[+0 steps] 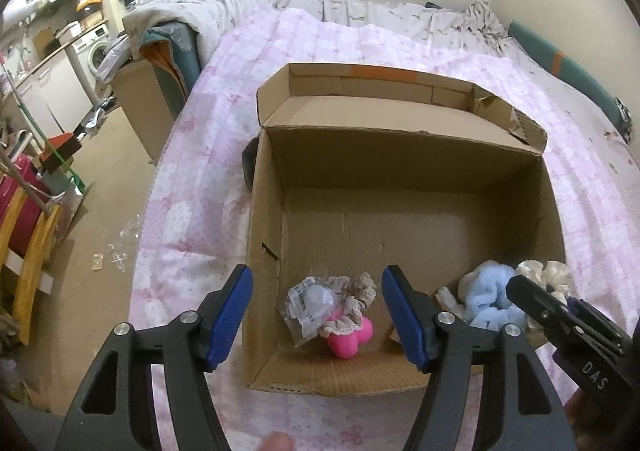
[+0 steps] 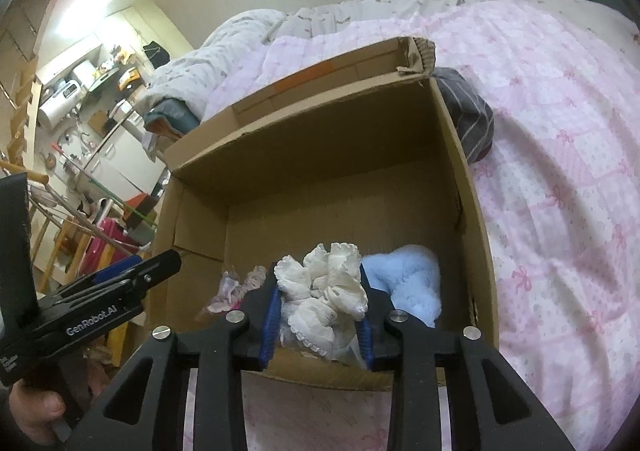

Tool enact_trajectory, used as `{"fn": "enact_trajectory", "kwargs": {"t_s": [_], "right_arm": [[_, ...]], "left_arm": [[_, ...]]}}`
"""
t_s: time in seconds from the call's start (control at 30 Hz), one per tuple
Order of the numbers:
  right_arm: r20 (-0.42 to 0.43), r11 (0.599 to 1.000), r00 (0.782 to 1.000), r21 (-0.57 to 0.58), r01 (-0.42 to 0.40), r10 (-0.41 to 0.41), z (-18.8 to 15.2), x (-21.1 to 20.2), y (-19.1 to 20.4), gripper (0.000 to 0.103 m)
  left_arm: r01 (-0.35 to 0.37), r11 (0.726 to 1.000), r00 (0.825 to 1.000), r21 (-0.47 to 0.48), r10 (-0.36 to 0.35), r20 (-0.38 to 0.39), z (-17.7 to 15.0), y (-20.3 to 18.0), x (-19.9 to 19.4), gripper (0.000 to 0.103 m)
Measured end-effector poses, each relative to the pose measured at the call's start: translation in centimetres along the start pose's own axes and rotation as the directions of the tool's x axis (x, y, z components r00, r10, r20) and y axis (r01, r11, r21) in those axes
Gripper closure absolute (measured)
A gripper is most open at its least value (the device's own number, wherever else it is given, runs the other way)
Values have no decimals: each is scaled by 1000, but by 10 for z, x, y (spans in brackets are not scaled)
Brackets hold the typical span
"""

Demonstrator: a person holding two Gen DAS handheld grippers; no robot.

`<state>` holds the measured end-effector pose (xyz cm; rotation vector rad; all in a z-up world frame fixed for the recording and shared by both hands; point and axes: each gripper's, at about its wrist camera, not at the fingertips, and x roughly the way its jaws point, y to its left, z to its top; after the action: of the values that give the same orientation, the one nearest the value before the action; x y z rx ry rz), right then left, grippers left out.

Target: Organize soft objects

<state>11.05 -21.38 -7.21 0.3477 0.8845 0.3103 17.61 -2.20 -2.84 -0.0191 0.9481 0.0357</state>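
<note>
Two soft things already lie in the cardboard box (image 1: pixel 400 155): a blue plush (image 1: pixel 490 301) at its near right corner, a pink frilly toy (image 1: pixel 344 321) at its near wall. Your right gripper (image 2: pixel 319 309) clamps the cream lacy bundle (image 2: pixel 326 291) over that near wall, so carry it further inside the box, beside the plush, before opening. Your left gripper (image 1: pixel 316 317) hangs wide and empty above the pink toy.

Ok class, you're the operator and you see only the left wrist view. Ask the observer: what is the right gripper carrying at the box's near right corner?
Observer: A cream frilly cloth, clamped between the right gripper's blue pads.
Operator: Anything hidden past the cardboard box's right wall?
Observer: A dark striped cloth lies on the bedspread beside the far right corner.
Operator: And behind the left gripper?
Observer: A hand grips it.
</note>
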Motion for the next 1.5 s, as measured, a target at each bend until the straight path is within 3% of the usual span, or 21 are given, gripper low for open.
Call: {"fn": "enact_trajectory", "kwargs": {"t_s": [0.13, 0.23, 0.43, 0.53, 0.6, 0.73, 0.87, 1.17, 1.4, 1.5], "right_arm": [[8, 1000, 1000, -5, 3, -3, 1, -2, 1, 68], [31, 1000, 1000, 6, -3, 3, 3, -5, 0, 42], [73, 1000, 997, 14, -2, 1, 7, -13, -1, 32], [95, 1000, 995, -1, 13, -13, 9, -20, 1, 31], [110, 1000, 994, 3, -1, 1, 11, -26, 2, 27], [147, 1000, 989, 4, 19, -19, 11, -39, 1, 0], [176, 999, 984, -6, 42, -41, 9, -53, 6, 0], [204, 989, 974, -86, 119, -100, 0, -97, 38, 0], [251, 970, 960, -172, 174, -128, -24, -125, 62, 0], [276, 961, 952, -201, 189, -129, -37, -132, 72, 0]], "left_arm": [[5, 1000, 1000, -13, -4, 19, 0, 3, -4, 39], [2, 1000, 1000, -22, -2, 23, 1, 6, -4, 39], [12, 1000, 1000, -23, -11, 24, 0, 10, -7, 38], [6, 1000, 999, -10, -5, 43, -1, 10, -11, 25], [3, 1000, 998, -7, -2, 61, -1, 11, -16, 22], [13, 1000, 997, -15, -11, 79, -3, 17, -26, 11], [44, 999, 993, -21, -41, 108, -7, 25, -42, 1], [119, 993, 978, -18, -114, 173, -26, 41, -93, 1], [45, 999, 973, 24, -49, 227, -62, 43, -123, 1], [45, 999, 974, 16, -47, 223, -79, 46, -120, 1]]}}
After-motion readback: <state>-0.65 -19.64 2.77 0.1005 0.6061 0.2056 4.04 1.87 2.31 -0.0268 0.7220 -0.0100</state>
